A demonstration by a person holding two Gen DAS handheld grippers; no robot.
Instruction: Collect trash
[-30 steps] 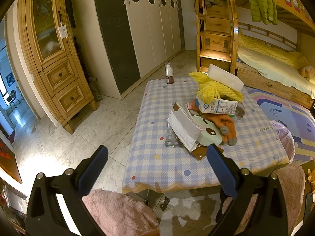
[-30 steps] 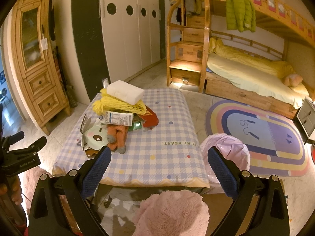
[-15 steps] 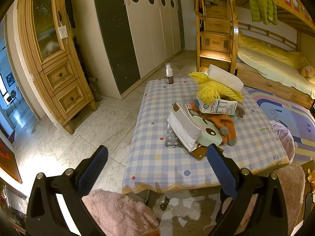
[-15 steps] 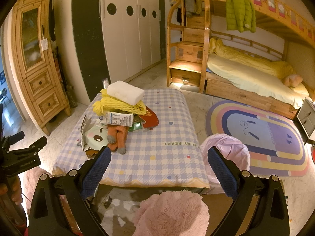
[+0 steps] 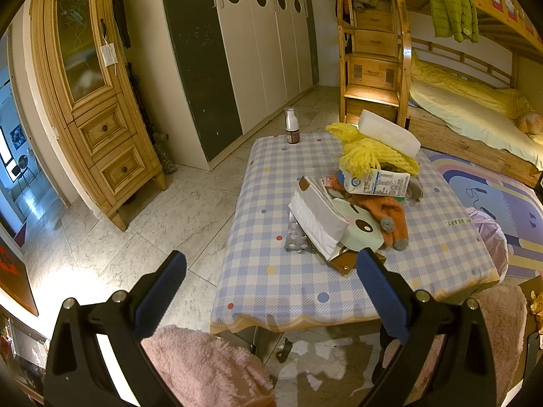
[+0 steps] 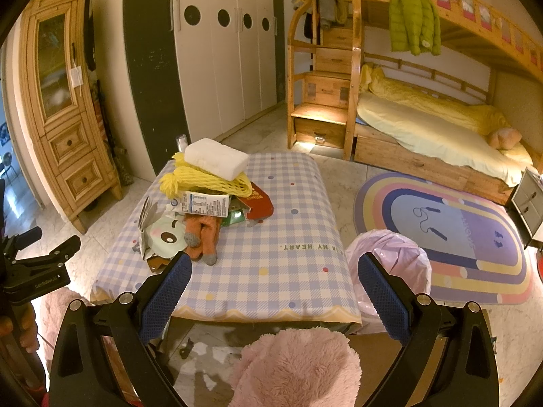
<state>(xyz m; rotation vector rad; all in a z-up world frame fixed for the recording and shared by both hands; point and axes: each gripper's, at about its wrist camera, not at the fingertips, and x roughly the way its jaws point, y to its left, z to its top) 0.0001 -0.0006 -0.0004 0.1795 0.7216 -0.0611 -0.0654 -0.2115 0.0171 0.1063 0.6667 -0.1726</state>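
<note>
A heap of litter lies on the checked tablecloth [image 5: 444, 247] [image 6: 281, 224]: a milk carton [image 5: 376, 181] [image 6: 203, 203], yellow foam netting [image 5: 370, 152] [image 6: 200, 178], a white foam block [image 5: 390, 134] [image 6: 217, 157], an orange sock [image 5: 390, 215] [image 6: 203, 234], a white paper pack [image 5: 315, 217], a blister strip [image 5: 297, 239] and a red packet [image 6: 258, 203]. A small bottle [image 5: 292, 130] stands alone at the far corner. A pink bag [image 6: 390, 264] [image 5: 488, 234] sits at the table's right. My left gripper [image 5: 271, 278] and right gripper [image 6: 273, 278] hover open and empty before the table's near edge.
Pink fluffy slippers [image 5: 203, 369] [image 6: 295, 366] show below the grippers. A wooden cabinet [image 5: 91, 101] and white wardrobe [image 5: 264, 40] line the left wall. A bunk bed [image 6: 441, 129] and a rainbow rug [image 6: 451, 234] lie to the right. In the right wrist view, the left gripper's body [image 6: 34, 268] shows at the left edge.
</note>
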